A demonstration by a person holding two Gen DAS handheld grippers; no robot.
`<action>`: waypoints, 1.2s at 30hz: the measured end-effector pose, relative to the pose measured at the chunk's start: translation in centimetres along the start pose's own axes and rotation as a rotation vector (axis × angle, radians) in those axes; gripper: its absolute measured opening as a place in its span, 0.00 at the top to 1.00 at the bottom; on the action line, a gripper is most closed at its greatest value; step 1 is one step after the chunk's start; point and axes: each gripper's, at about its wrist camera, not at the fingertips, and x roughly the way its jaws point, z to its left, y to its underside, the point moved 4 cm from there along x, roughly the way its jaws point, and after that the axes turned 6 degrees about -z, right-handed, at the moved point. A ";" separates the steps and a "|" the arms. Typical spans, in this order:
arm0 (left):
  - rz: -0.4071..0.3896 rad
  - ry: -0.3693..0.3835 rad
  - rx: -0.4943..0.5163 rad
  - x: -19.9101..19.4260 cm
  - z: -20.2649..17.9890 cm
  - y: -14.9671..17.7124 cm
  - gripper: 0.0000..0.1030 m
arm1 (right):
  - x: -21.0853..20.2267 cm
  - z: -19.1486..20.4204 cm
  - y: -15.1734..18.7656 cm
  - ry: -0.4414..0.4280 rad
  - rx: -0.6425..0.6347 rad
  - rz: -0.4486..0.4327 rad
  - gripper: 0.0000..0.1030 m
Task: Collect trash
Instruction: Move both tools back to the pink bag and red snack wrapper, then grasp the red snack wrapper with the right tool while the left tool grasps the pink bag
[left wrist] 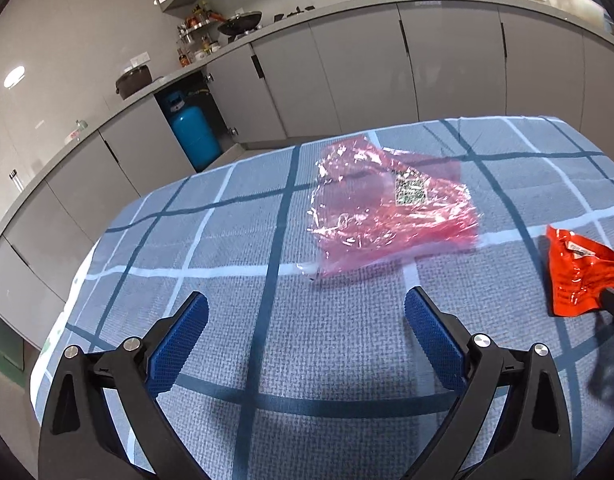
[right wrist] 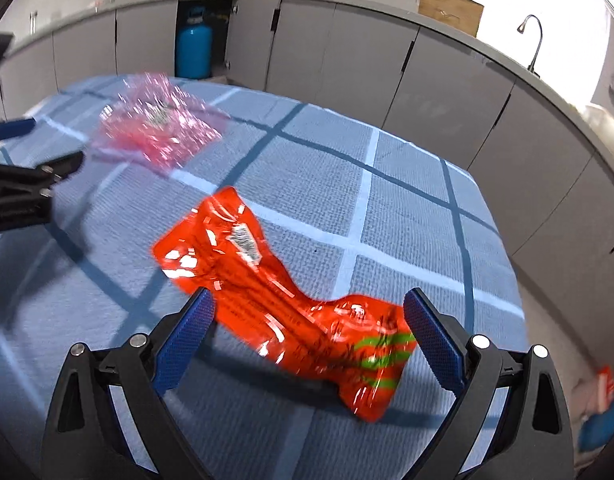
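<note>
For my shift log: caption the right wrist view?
Open right gripper straddling an orange wrapper on the checked tablecloth, pink bag beyond.

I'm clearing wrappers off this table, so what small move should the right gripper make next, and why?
Probably ease the right gripper down and close it on the orange wrapper. Its jaws are open with the wrapper lying flat between them on the checked tablecloth, so little travel seems needed. The left gripper is open short of the pink bag.

Black grippers (left wrist: 306, 304) (right wrist: 309, 305), blue ribbed pads (left wrist: 433, 332) (silver screws)
</note>
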 end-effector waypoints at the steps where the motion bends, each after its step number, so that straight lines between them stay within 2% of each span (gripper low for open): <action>1: 0.005 0.001 -0.004 0.2 0.1 0.1 0.06 | 0.4 -0.5 -0.1 -0.003 0.014 0.004 0.07; 3: 0.016 0.001 -0.010 0.5 0.2 0.3 0.06 | 1.4 -1.5 -0.3 -0.004 0.061 0.023 0.05; 7: 0.030 0.004 -0.014 1.0 0.2 0.4 0.06 | 2.8 -4.6 -0.3 0.064 0.203 0.077 0.05; 9: 0.034 0.007 -0.013 1.1 0.1 0.5 0.06 | 3.1 -5.5 -0.4 0.072 0.256 0.094 0.07; 14: 0.034 0.010 -0.011 1.2 -0.2 0.4 0.06 | 2.1 -4.8 -0.8 -0.034 0.221 0.060 0.11; 16: 0.036 0.013 -0.015 1.2 -0.3 0.3 0.06 | 2.5 -4.6 -0.5 -0.069 0.205 0.083 0.20; 22: 0.037 0.019 -0.017 1.1 -0.7 0.1 0.06 | 2.7 -4.4 0.1 -0.060 0.177 0.097 0.33; 27: 0.036 0.035 -0.059 0.9 -0.5 -0.8 0.06 | 1.6 -4.9 1.1 0.033 0.260 0.115 0.51; 30: 0.028 0.054 -0.069 1.0 -1.1 -1.8 0.06 | 1.1 -4.7 1.6 0.058 0.286 0.096 0.52; 36: -0.022 0.063 -0.076 1.6 -2.6 -4.8 0.05 | 1.1 -5.1 2.0 0.045 0.317 0.070 0.52</action>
